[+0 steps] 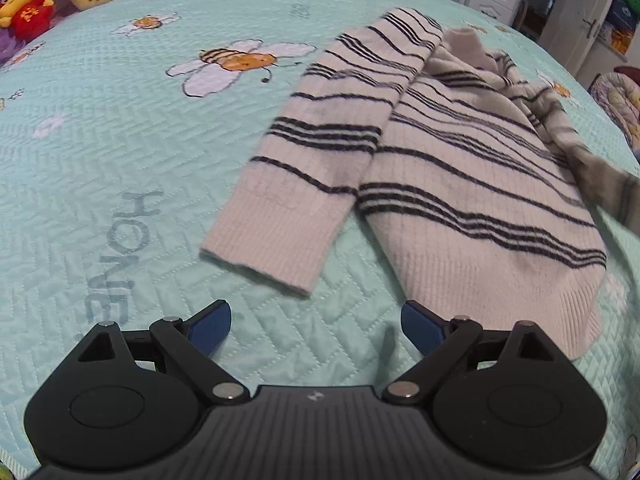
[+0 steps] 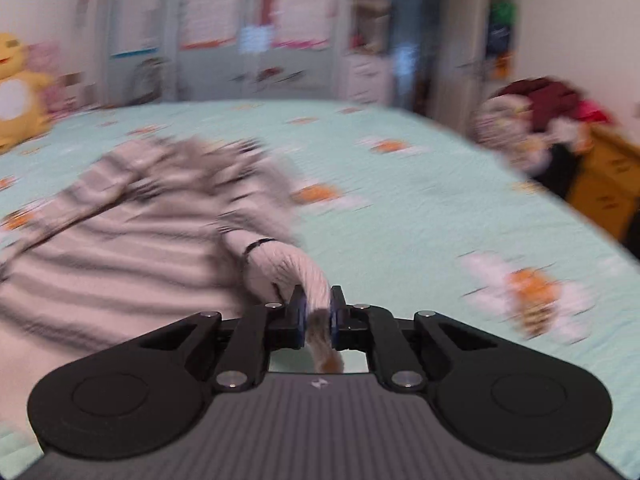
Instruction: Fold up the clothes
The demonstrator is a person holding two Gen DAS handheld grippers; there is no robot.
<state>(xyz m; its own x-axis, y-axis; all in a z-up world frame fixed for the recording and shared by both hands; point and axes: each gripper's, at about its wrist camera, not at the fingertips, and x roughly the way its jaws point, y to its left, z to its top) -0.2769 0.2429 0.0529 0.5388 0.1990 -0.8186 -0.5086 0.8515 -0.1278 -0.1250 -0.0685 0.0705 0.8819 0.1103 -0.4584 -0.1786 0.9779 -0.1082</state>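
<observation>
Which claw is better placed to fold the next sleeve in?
Probably the right claw: it is shut on a sleeve cuff of the sweater. The left claw is open over the bedspread, short of the other sleeve.

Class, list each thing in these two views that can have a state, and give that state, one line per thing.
Striped sweater: spread on the bed, not yet folded.
Near sleeve: lying flat on the bedspread.
Other sleeve's cuff: pinched and lifted.
Left claw: open, holding nothing.
Right claw: shut on the cuff.
</observation>
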